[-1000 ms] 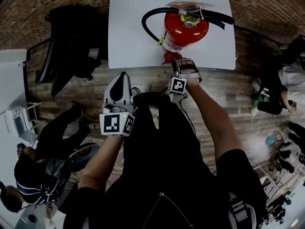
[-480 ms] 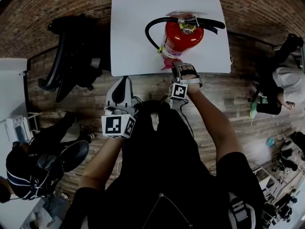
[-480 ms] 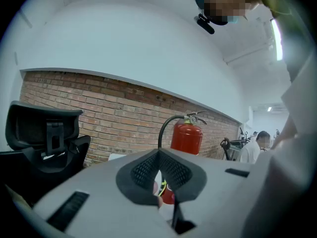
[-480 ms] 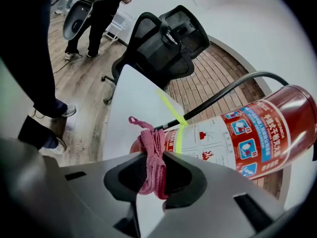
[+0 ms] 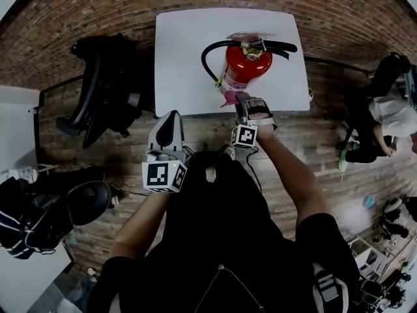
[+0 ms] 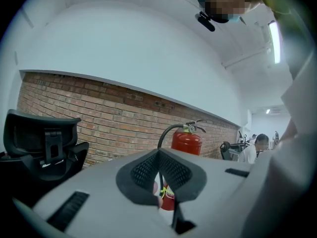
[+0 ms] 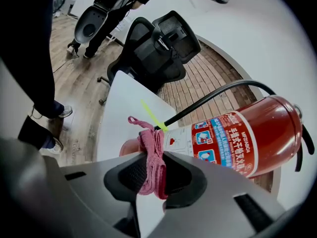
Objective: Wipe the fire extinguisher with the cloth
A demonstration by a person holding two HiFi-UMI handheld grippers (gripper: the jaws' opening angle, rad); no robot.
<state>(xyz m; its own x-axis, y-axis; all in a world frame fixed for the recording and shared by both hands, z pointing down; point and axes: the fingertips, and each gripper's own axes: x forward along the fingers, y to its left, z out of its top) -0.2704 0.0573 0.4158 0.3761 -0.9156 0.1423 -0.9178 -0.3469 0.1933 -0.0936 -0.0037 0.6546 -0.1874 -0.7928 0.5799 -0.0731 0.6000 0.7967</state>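
A red fire extinguisher [image 5: 246, 65] with a black hose stands on the white table [image 5: 182, 57]; it also shows in the right gripper view [image 7: 247, 135] and far off in the left gripper view [image 6: 186, 143]. My right gripper [image 5: 238, 99] is shut on a pink cloth [image 7: 150, 160], which bunches up against the extinguisher's lower body [image 5: 229, 97]. My left gripper [image 5: 167, 124] hangs before the table's near edge, its jaws closed on nothing, away from the extinguisher.
A black office chair [image 5: 101, 100] stands left of the table, in front of a brick wall [image 5: 98, 12]. People sit at the right [image 5: 391, 119] and lower left [image 5: 39, 217]. The floor is wooden planks [image 5: 326, 142].
The view has shifted so the table and extinguisher sit slightly farther up. My right gripper stays with the pink cloth at the extinguisher's base; the left gripper has risen a little toward the table edge.
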